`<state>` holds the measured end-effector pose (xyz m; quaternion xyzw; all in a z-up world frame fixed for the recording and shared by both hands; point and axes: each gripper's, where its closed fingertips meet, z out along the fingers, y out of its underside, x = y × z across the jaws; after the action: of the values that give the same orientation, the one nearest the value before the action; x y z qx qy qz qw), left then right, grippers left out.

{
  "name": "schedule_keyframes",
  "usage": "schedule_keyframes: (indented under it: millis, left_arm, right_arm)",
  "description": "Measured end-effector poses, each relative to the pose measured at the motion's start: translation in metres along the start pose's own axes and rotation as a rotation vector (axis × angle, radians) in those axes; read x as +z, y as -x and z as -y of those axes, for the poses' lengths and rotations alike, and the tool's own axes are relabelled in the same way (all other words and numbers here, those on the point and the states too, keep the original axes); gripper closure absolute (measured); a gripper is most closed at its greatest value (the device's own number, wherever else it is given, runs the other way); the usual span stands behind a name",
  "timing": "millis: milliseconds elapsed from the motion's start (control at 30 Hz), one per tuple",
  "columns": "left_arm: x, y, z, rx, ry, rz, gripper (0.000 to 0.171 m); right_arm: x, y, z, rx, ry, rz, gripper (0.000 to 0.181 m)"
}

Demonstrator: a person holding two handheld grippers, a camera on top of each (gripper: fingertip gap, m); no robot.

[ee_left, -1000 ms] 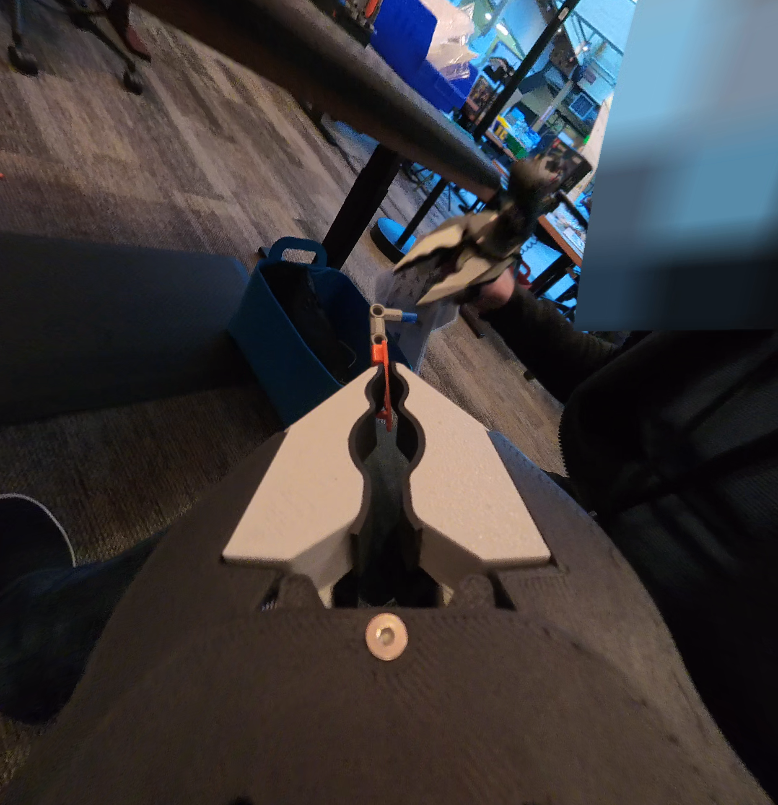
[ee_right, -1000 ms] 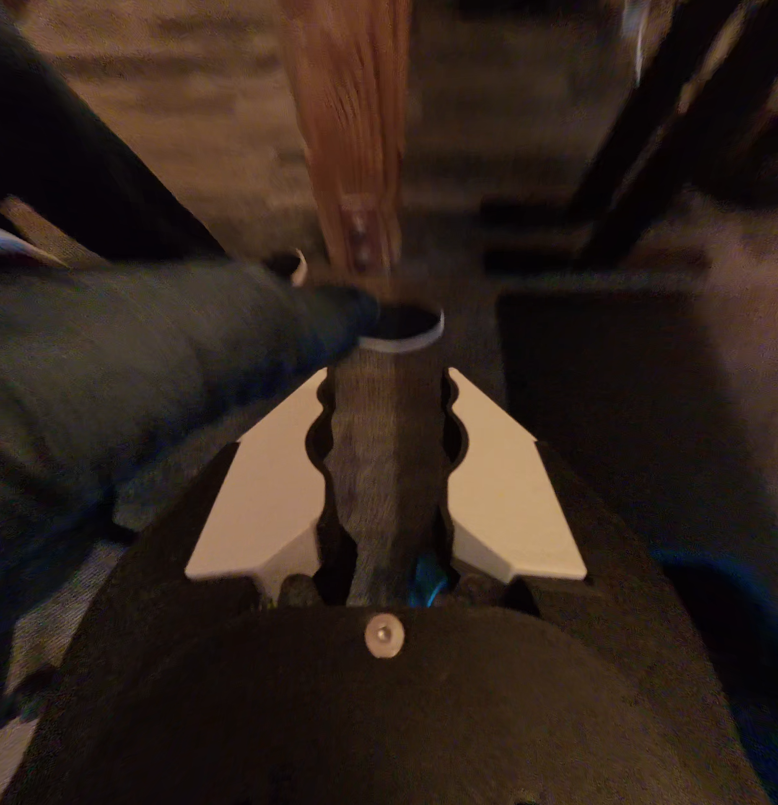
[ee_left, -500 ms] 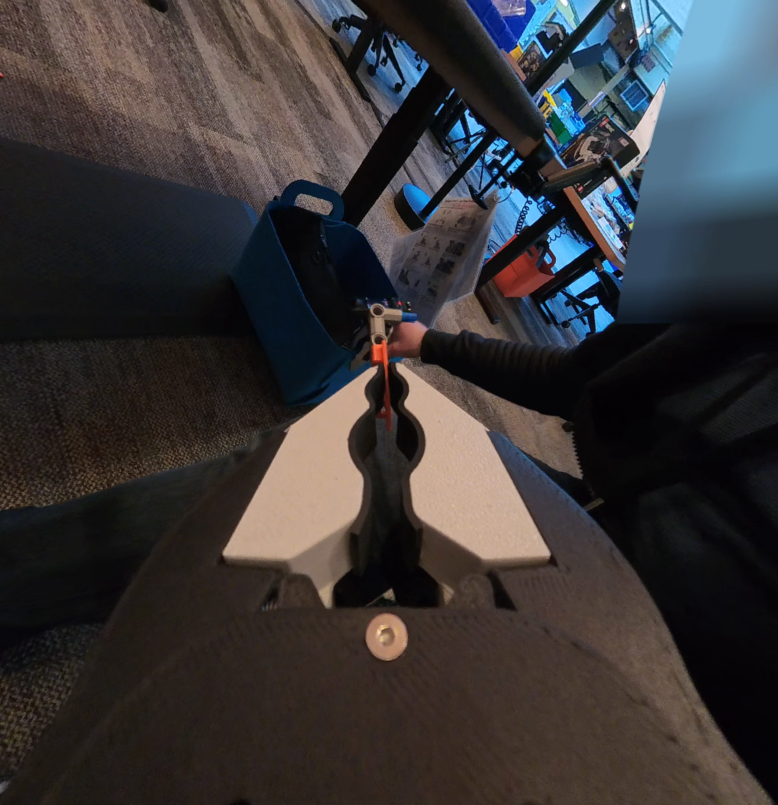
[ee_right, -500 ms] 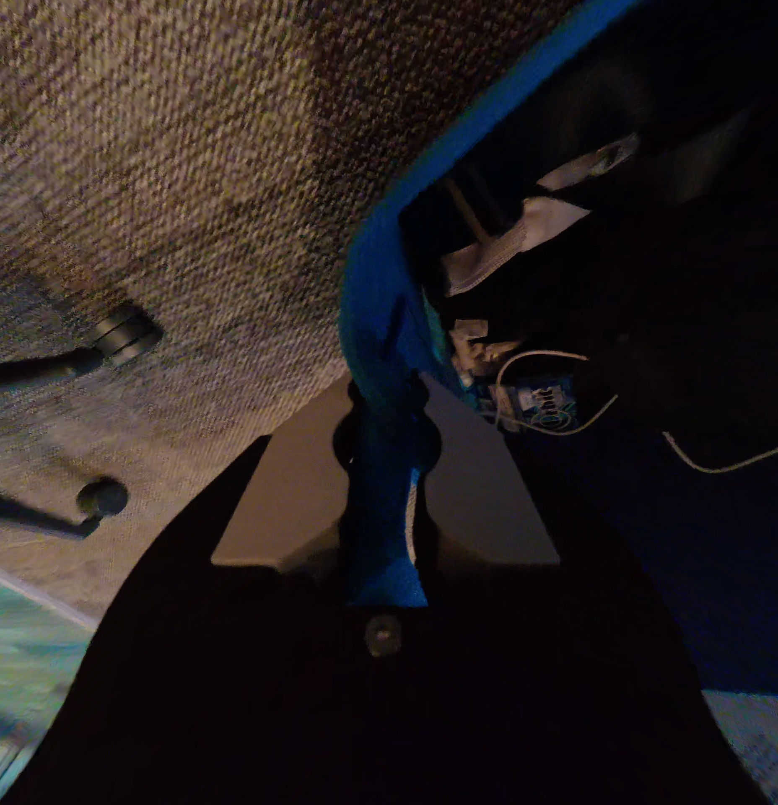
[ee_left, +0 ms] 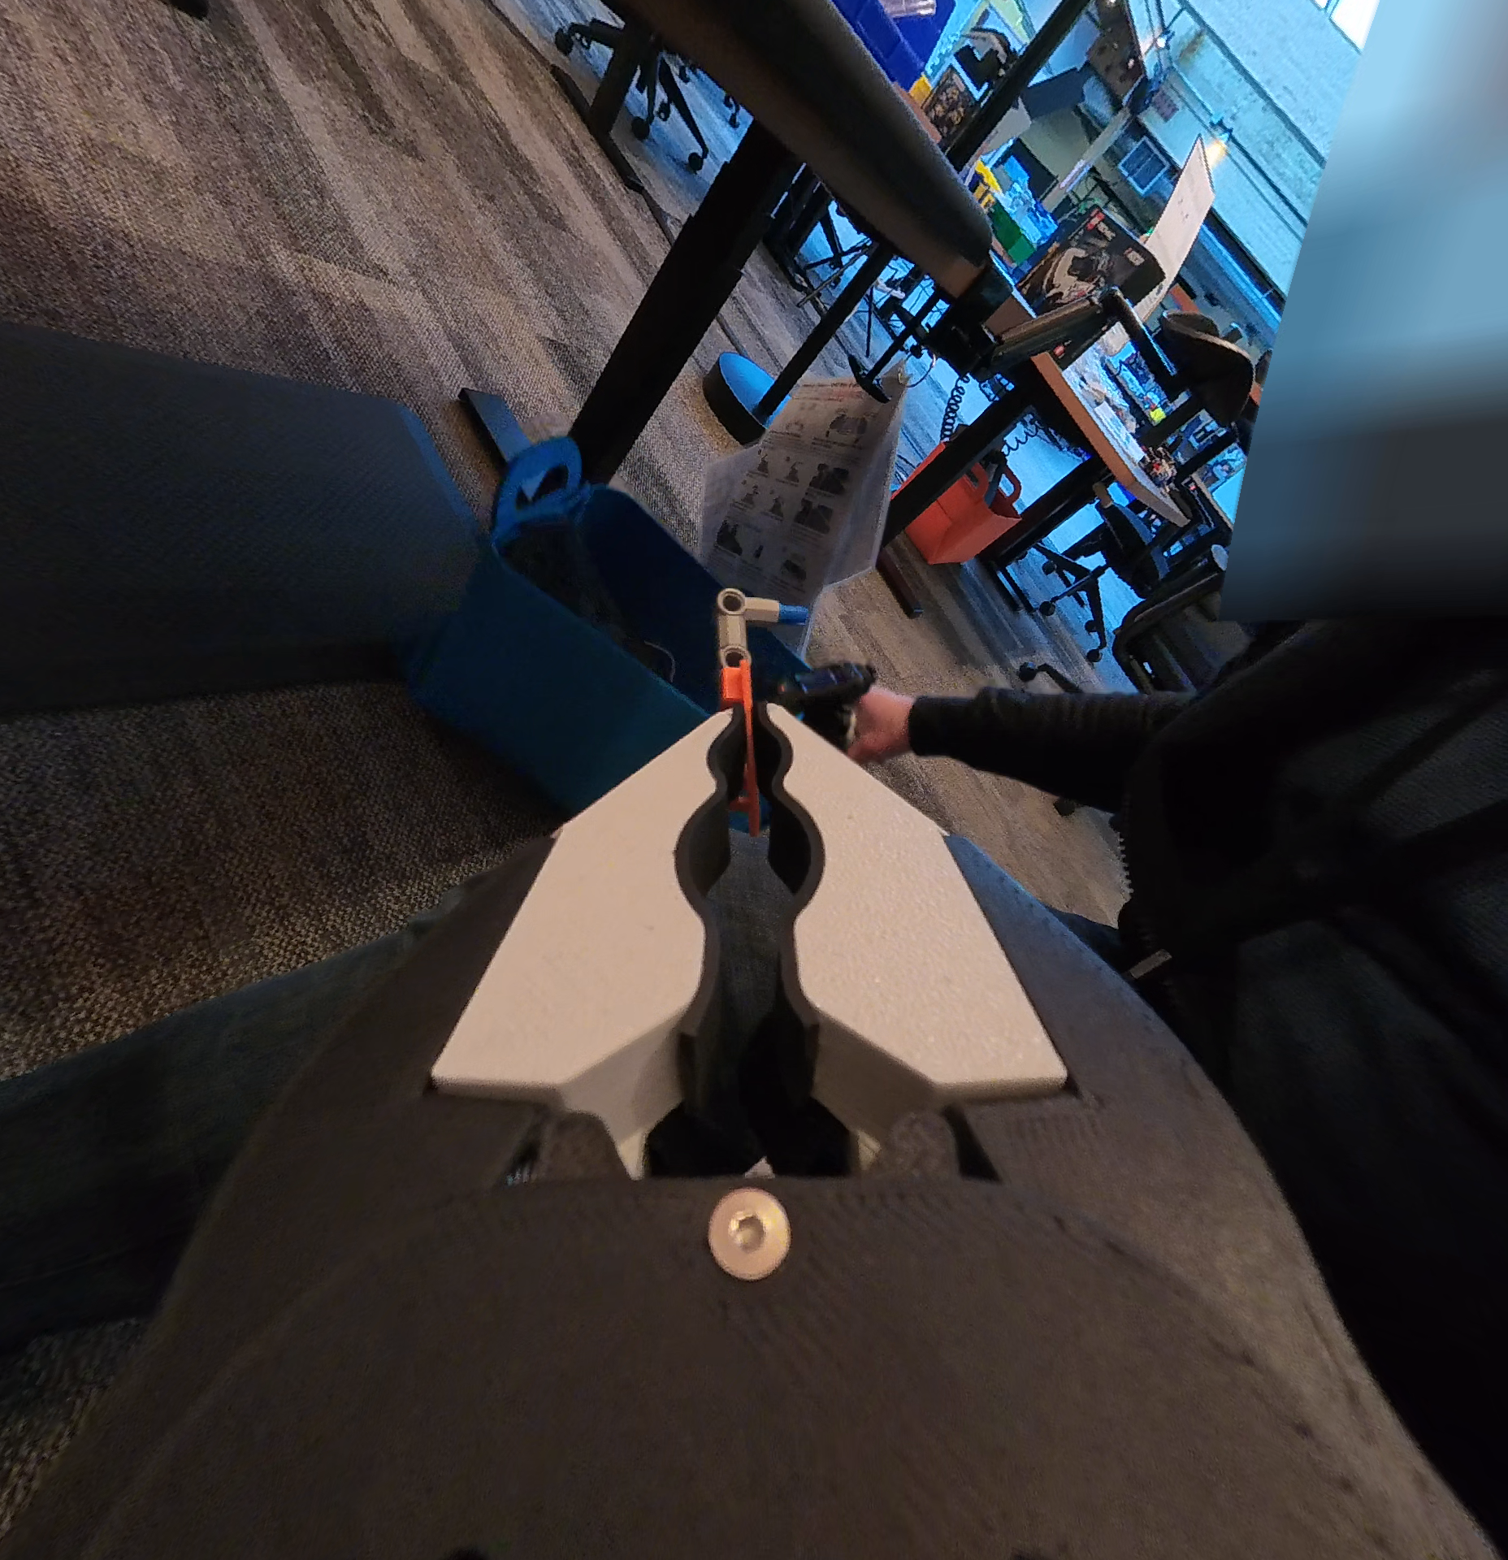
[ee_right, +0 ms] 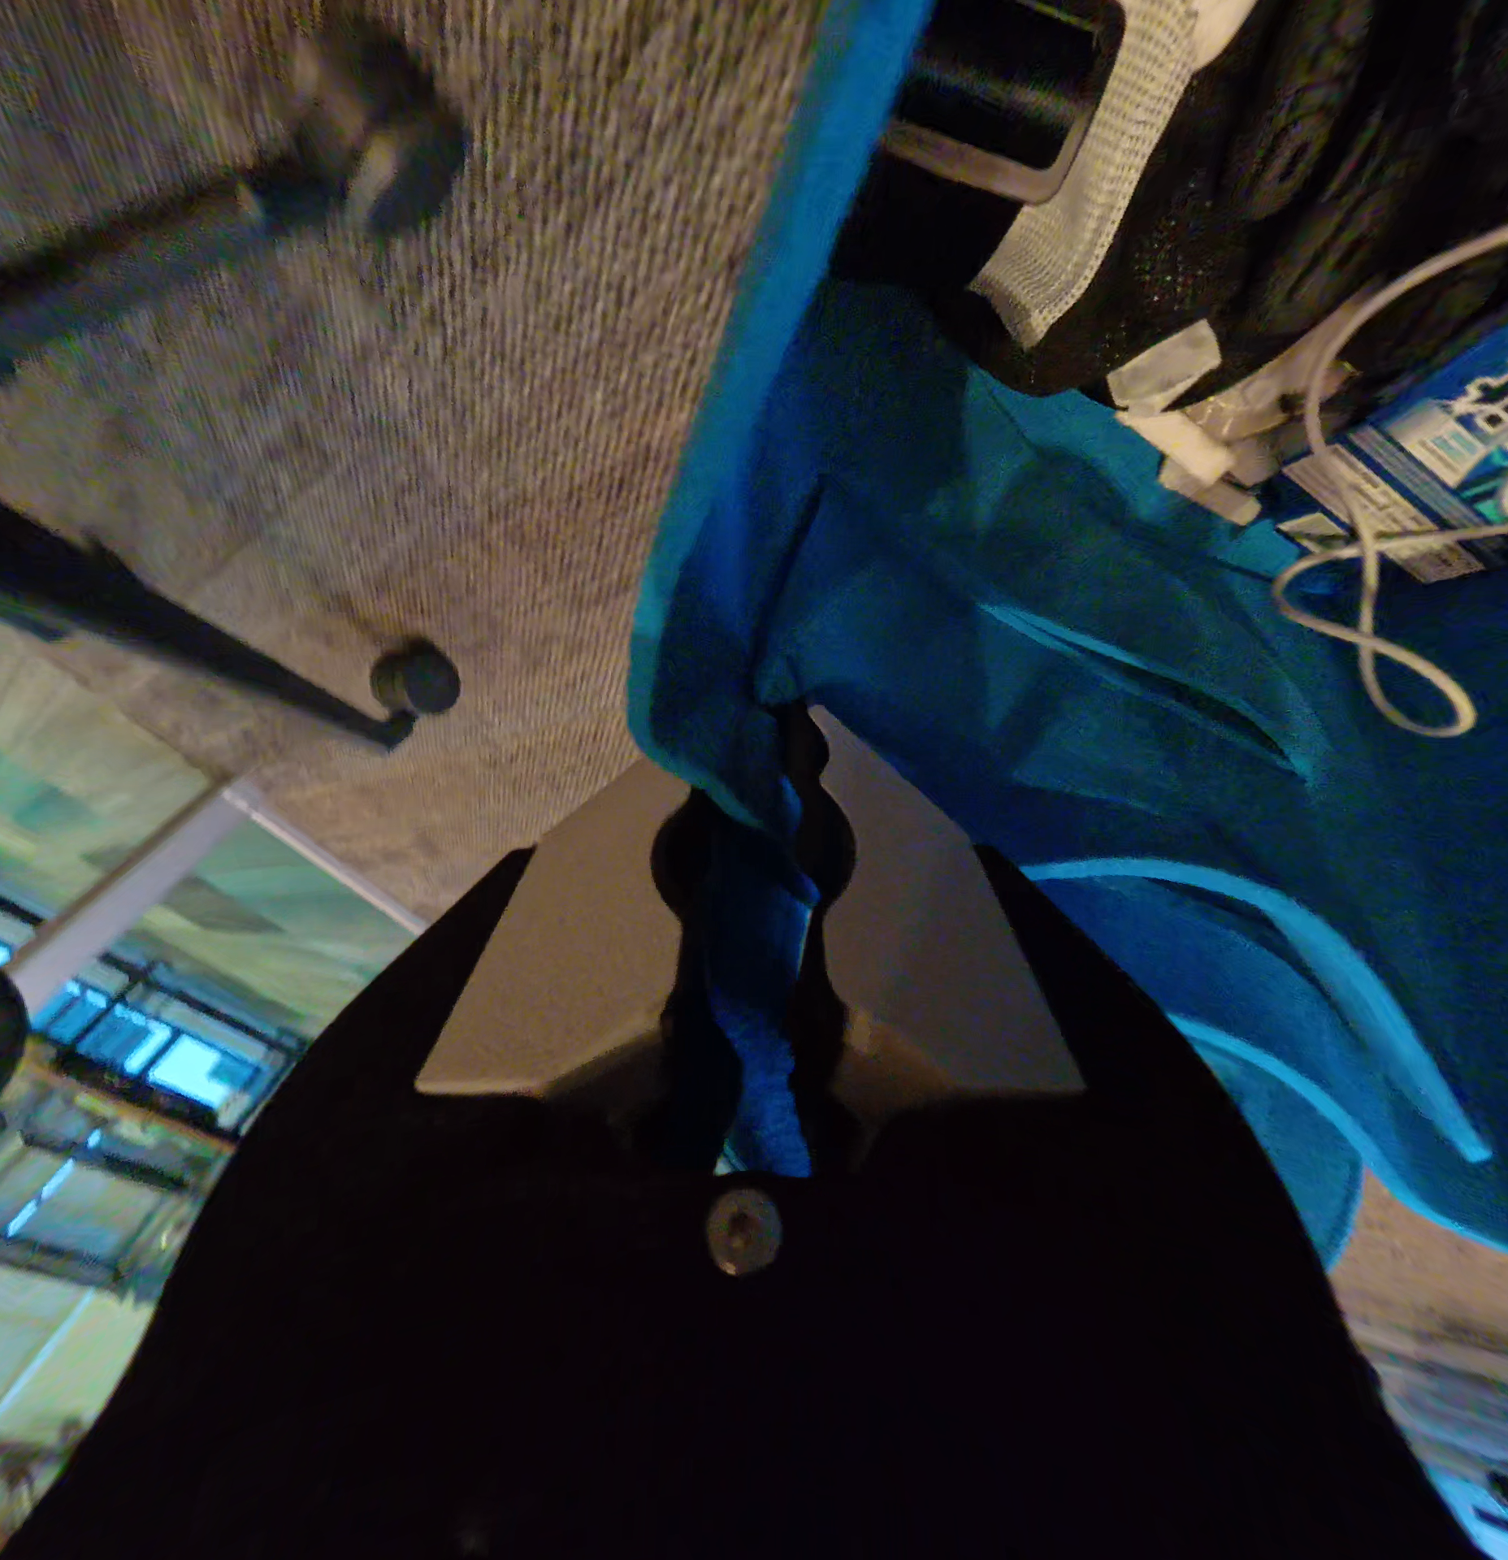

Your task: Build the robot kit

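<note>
Here, left claw clamping upright orange-grey toy piece, right claw pinching blue bag rim

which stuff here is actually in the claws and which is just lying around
In the claws:
- left claw: shut on the orange and grey toy piece
- right claw: shut on the rim of the blue fabric bag

Lying about:
- printed sheet beside the bag
- orange bin
- table leg
- white cable inside the bag

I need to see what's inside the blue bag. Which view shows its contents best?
The right wrist view: the right claw grips the blue bag at its rim, exposing dark mesh gear and a white cable. The left wrist view shows only the bag's outside and dark opening.
</note>
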<state>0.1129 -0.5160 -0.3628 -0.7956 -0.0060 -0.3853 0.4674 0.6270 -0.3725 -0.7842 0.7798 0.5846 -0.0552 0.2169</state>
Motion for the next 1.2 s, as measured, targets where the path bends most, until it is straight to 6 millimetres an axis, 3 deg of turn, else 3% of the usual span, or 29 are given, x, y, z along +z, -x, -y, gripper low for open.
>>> schedule_keyframes:
  millis: [167, 300, 367, 433, 467, 533, 633, 733, 800, 867, 900, 967, 1033, 1133, 1200]
  left_arm:
    - [0.007, -0.005, -0.002, 0.002, 0.013, -0.015, 0.171]
    - [0.014, -0.009, -0.003, -0.006, 0.017, -0.036, 0.171]
    - [0.019, -0.010, -0.007, -0.017, 0.023, -0.048, 0.171]
    - [0.023, -0.012, -0.010, -0.019, 0.038, -0.054, 0.171]
    - [0.025, -0.013, -0.012, -0.018, 0.046, -0.053, 0.171]
    - [0.026, -0.012, -0.014, -0.022, 0.056, -0.047, 0.171]
    - [0.026, -0.011, -0.013, -0.025, 0.051, -0.035, 0.171]
    - [0.028, -0.007, -0.011, -0.036, 0.043, -0.027, 0.171]
    - [0.029, -0.006, -0.011, -0.037, 0.052, -0.022, 0.171]
    - [0.027, -0.004, -0.013, -0.032, 0.070, -0.007, 0.171]
    - [0.025, -0.003, -0.013, -0.032, 0.072, -0.001, 0.171]
    - [0.022, 0.001, -0.013, -0.045, 0.064, 0.008, 0.171]
    - [0.019, 0.006, -0.012, -0.060, 0.056, 0.015, 0.171]
    - [0.021, 0.012, -0.013, -0.079, 0.049, 0.007, 0.171]
    - [0.025, 0.016, -0.012, -0.088, 0.045, -0.003, 0.171]
  right_arm:
    - [0.066, 0.092, -0.068, -0.013, 0.095, 0.092, 0.168]
    - [0.105, 0.155, -0.110, 0.014, 0.135, 0.190, 0.164]
    - [0.110, 0.175, -0.111, 0.041, 0.126, 0.287, 0.143]
    - [0.092, 0.174, -0.085, 0.140, 0.073, 0.387, 0.120]
    - [0.073, 0.169, -0.056, 0.208, -0.020, 0.447, 0.113]
    - [0.015, 0.156, 0.016, 0.267, -0.297, 0.546, 0.121]
    - [-0.062, 0.129, 0.106, 0.202, -0.556, 0.481, 0.108]
    - [-0.110, 0.082, 0.187, 0.289, -0.771, 0.370, 0.097]
    - [-0.127, 0.034, 0.222, 0.445, -0.879, 0.357, 0.091]
    - [-0.140, -0.024, 0.234, 0.657, -1.012, 0.390, 0.102]
    - [-0.148, -0.050, 0.235, 0.772, -1.093, 0.434, 0.090]
    - [-0.155, -0.088, 0.228, 0.919, -1.189, 0.466, 0.102]
    - [-0.164, -0.095, 0.227, 0.941, -1.249, 0.562, 0.104]
    - [-0.158, -0.109, 0.232, 0.904, -1.277, 0.582, 0.133]
    - [-0.166, -0.114, 0.243, 0.919, -1.338, 0.760, 0.145]
